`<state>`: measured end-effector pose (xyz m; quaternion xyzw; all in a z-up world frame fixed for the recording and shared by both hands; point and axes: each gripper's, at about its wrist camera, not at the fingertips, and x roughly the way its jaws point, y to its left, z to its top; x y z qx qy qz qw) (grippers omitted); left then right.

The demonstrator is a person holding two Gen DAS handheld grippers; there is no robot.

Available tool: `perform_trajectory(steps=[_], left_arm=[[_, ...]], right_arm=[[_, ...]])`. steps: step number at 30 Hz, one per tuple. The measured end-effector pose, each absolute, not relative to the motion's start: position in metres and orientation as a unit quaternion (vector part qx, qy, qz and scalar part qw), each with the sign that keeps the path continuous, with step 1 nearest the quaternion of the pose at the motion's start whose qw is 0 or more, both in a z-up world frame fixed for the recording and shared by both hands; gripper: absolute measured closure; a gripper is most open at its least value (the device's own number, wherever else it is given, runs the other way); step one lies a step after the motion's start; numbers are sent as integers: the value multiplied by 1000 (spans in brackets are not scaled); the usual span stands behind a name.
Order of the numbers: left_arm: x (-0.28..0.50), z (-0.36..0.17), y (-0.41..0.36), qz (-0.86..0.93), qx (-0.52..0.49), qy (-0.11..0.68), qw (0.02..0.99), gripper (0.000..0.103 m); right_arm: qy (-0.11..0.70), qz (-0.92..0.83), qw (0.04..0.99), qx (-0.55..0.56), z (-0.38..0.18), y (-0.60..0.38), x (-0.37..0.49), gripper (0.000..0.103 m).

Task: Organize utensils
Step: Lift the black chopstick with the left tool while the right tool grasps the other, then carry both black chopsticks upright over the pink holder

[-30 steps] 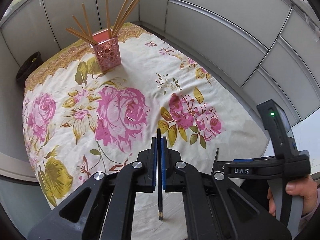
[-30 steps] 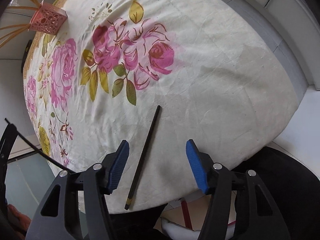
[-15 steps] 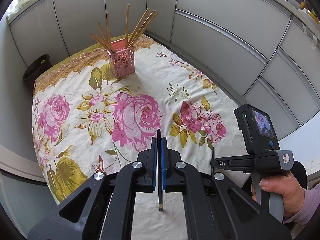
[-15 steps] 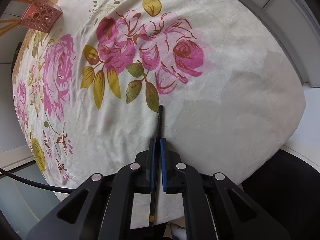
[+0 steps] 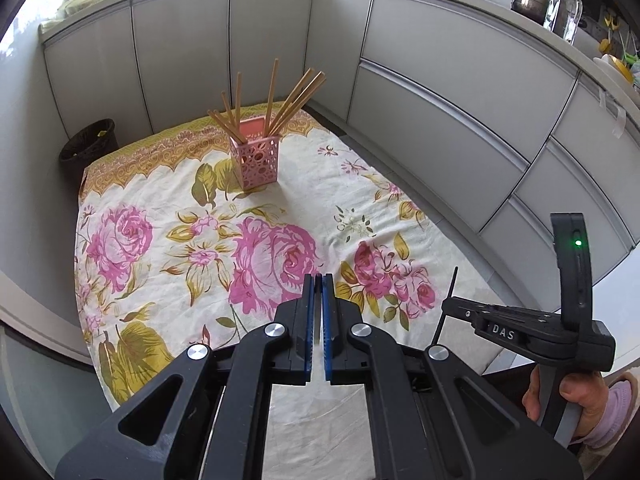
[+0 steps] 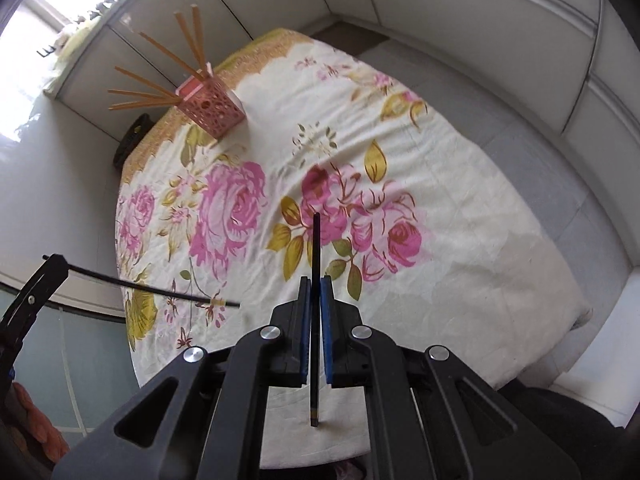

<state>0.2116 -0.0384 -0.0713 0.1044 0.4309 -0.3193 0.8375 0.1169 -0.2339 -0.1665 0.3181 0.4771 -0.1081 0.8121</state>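
Note:
A pink perforated holder (image 5: 256,162) with several wooden chopsticks stands at the far end of the flowered tablecloth (image 5: 168,184); it also shows in the right wrist view (image 6: 212,110). My left gripper (image 5: 318,280) is shut on a black chopstick, seen from the side in the right wrist view (image 6: 152,290). My right gripper (image 6: 316,280) is shut on a second black chopstick (image 6: 316,248), lifted above the cloth. Its tip shows beside the right tool in the left wrist view (image 5: 448,300).
Grey cabinet fronts (image 5: 440,92) run along the far and right sides of the table. A black bin (image 5: 90,146) stands on the floor past the far left corner. Pots and a jug (image 5: 560,4) sit on the counter above.
My right gripper closed on the black chopstick that lay on the cloth and lifted it. Both grippers have risen and tilted up, bringing the holder more into view.

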Motion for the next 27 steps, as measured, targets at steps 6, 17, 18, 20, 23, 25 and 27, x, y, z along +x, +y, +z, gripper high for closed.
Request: perform_trajectory(steps=[6, 17, 18, 20, 23, 25, 27], left_arm=[[205, -50, -44, -313, 92, 405, 854, 100], [200, -19, -55, -316, 86, 384, 863, 100], [200, -16, -56, -316, 87, 382, 864, 100], [200, -11, -58, -314, 89, 376, 867, 100], [205, -1, -61, -312, 85, 370, 871, 100], [212, 5, -63, -310, 80, 369, 873, 100], [222, 11, -67, -309, 77, 368, 874, 100]], right_arm=[[406, -93, 865, 278, -115, -247, 97, 98], [335, -65, 906, 253, -47, -264, 93, 98], [332, -61, 907, 252, -42, -265, 94, 98], [329, -56, 908, 252, -35, -269, 98, 98], [326, -46, 908, 257, -26, -275, 104, 98], [325, -40, 908, 261, -20, -279, 110, 98], [322, -36, 908, 265, -14, -284, 117, 98]])
